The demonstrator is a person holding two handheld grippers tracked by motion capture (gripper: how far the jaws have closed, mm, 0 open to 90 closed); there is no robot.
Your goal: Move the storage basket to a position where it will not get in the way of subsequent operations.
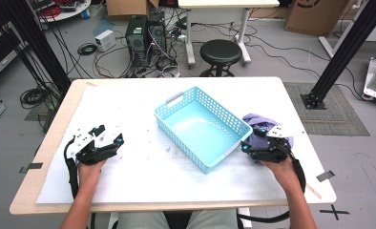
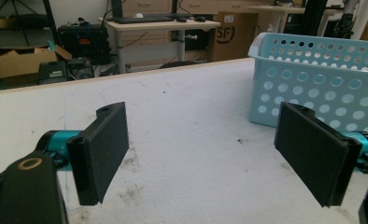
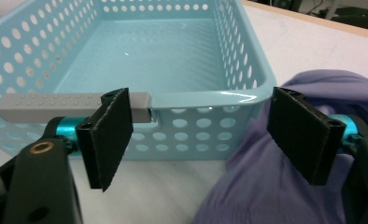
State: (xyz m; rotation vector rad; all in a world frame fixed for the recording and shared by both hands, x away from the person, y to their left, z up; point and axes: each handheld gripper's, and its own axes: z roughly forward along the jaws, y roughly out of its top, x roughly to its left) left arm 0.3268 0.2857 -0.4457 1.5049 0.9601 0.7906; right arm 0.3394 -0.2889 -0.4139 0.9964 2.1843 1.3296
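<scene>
Black pads are seen standing wide apart on the right tongs (image 3: 205,140), with nothing pinched between them; in the right gripper view the right-hand pad hangs over a heap of lilac cloth (image 3: 275,186), while the left-hand pad stands in front of the near end wall of a pale blue basket (image 3: 205,100), by its grey handle (image 3: 56,107). The cloth is thus found directly under and just right of the tongs, bunched rather than laid flat, so no clear long axis can be told. In the high view the cloth (image 1: 257,121) is seen at the right of the tabletop (image 1: 143,171), pressed against the basket's near right corner, and the right tongs (image 1: 253,149) are placed at its near edge. The right hand is judged by far the nearer one; a small drop and a shift to the right would probably be called for before the pads are closed on the fabric.

The left tongs (image 1: 110,138) are held well apart from all this, at the left of the tabletop, spread wide as well and holding nothing; in the left gripper view bare, smudged tabletop is seen between the pads (image 2: 102,151), with the basket's perforated wall (image 2: 313,88) farther off to the right.

The basket (image 1: 224,148) is set askew in the middle of the tabletop, and nothing is seen inside it.
</scene>
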